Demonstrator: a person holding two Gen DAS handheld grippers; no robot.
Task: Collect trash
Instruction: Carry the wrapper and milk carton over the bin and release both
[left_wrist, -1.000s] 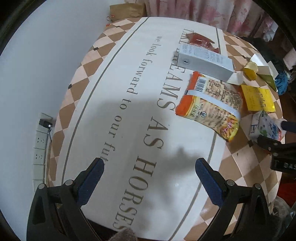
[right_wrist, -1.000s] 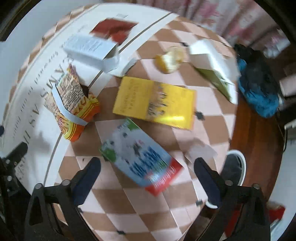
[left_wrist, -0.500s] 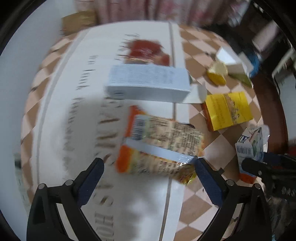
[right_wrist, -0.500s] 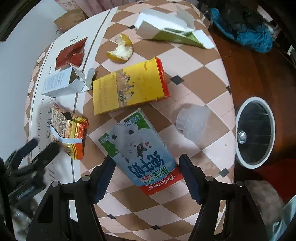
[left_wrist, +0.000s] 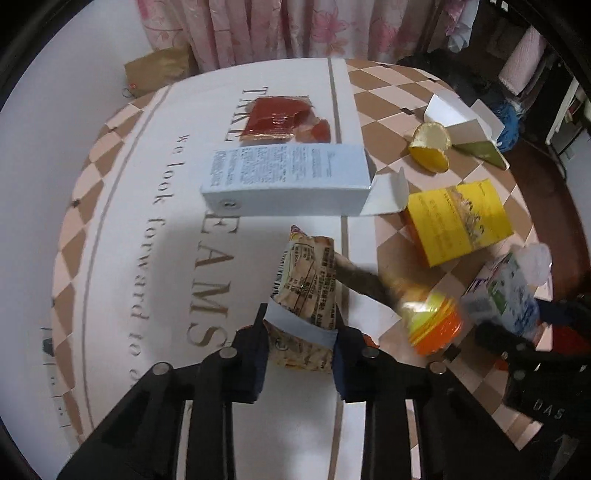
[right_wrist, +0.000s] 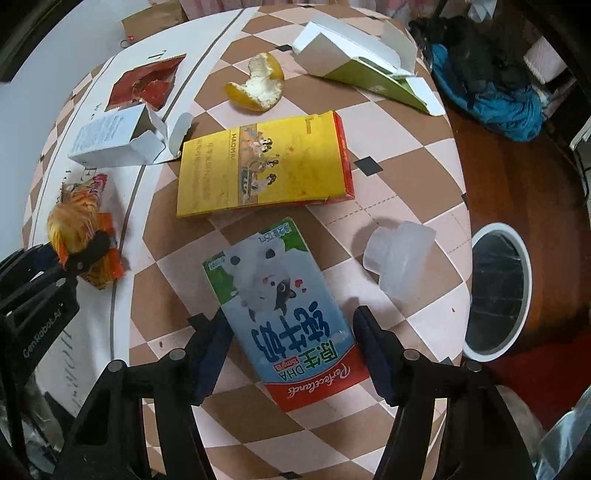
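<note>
Round table (right_wrist: 413, 155) under a checkered cloth with a white lettered centre panel; pink floral curtains (left_wrist: 280, 29) beyond its far edge, dark wood floor to the right. Left gripper (left_wrist: 301, 341) pinches the crumpled snack wrapper (left_wrist: 310, 295). Right gripper (right_wrist: 291, 350) stands spread astride the milk carton (right_wrist: 280, 295), lying flat, contact uncertain. Yellow box (right_wrist: 262, 166) lies just beyond.
</note>
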